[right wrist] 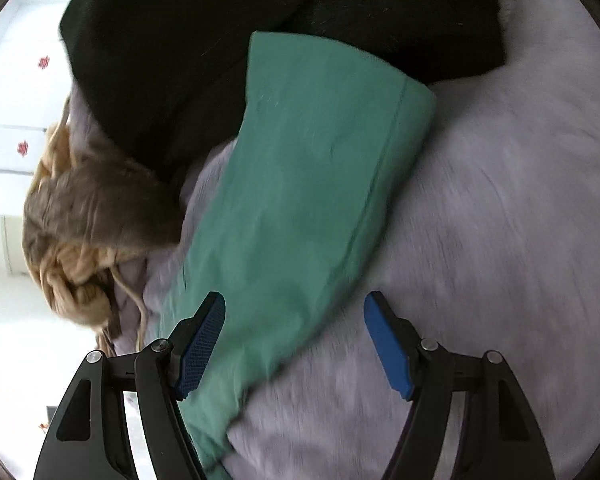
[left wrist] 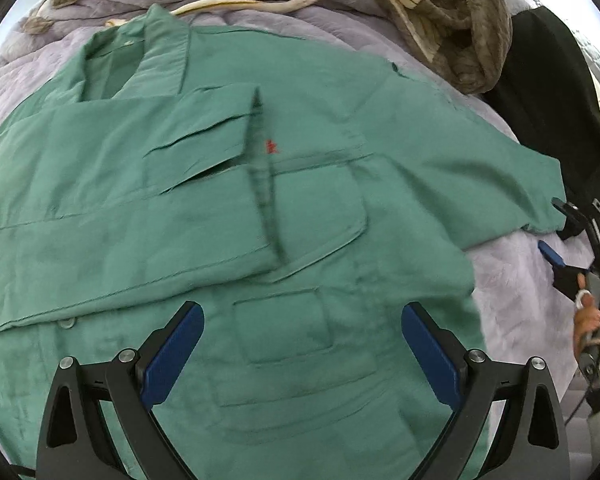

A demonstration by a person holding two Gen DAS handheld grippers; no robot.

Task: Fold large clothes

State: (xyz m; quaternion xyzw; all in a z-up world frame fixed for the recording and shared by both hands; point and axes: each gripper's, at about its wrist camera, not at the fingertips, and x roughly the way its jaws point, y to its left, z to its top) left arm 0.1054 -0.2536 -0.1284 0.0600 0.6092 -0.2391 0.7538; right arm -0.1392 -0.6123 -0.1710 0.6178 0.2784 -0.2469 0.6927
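A large green shirt point(left wrist: 300, 200) with chest pockets lies spread face up on a lilac plush blanket point(left wrist: 512, 288). One sleeve is folded across its front; the other sleeve point(right wrist: 300, 184) stretches out to the right. My left gripper point(left wrist: 302, 316) is open and empty, hovering over the shirt's lower front. My right gripper point(right wrist: 294, 312) is open and empty, hovering over the outstretched sleeve. In the left wrist view the right gripper point(left wrist: 560, 232) sits just beyond the sleeve's cuff.
A black garment point(right wrist: 260, 32) lies beyond the sleeve's cuff. A brown and cream pile of clothes point(left wrist: 440, 20) lies at the back of the blanket; it also shows in the right wrist view point(right wrist: 80, 232). The blanket point(right wrist: 500, 200) spreads right of the sleeve.
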